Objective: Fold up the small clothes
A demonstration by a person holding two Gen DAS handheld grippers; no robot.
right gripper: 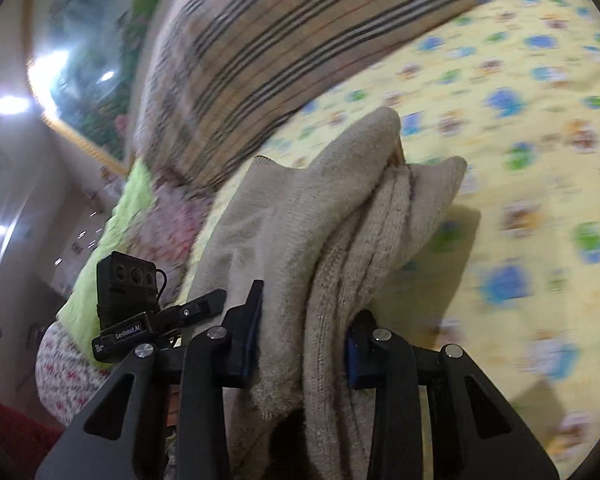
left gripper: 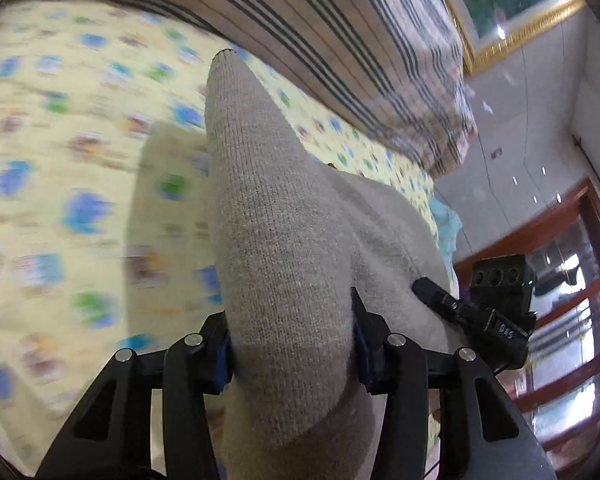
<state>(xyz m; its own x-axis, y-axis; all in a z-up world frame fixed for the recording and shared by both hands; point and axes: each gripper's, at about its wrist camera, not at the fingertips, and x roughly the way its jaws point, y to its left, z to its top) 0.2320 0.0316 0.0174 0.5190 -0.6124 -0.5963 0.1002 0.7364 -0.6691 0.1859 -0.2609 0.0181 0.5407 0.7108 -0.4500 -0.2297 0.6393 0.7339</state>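
A bed sheet point(left gripper: 60, 128) in pale yellow, printed with small blue, green and orange motifs, spreads under both grippers; the print is smeared by blur in both views, so the motifs cannot be read. At the far edge of the bed lies a striped blanket point(left gripper: 340, 40), tan with dark and pale lines, bulky and soft-looking. Beyond it hangs a picture in a gilt frame point(left gripper: 516, 28), and a wooden-framed glass door point(left gripper: 572, 280) stands on the glossy wall side of the room. In the right wrist view a lime-green and pink quilt point(right gripper: 140, 216) lies bunched beside the blanket. The left gripper point(left gripper: 292, 344) is clamped on a beige knitted garment point(left gripper: 268, 216), fine-ribbed, which rises from between its blue-padded fingers into a long tapering tube held off the sheet and throwing a shadow on it. The right gripper point(right gripper: 302, 344) pinches several bunched layers of the same garment, coarser and fluffier on the inside, folded over in thick rolls. The lower part of the cloth is cut off by the frame edge in both views, so its whole shape cannot be told.
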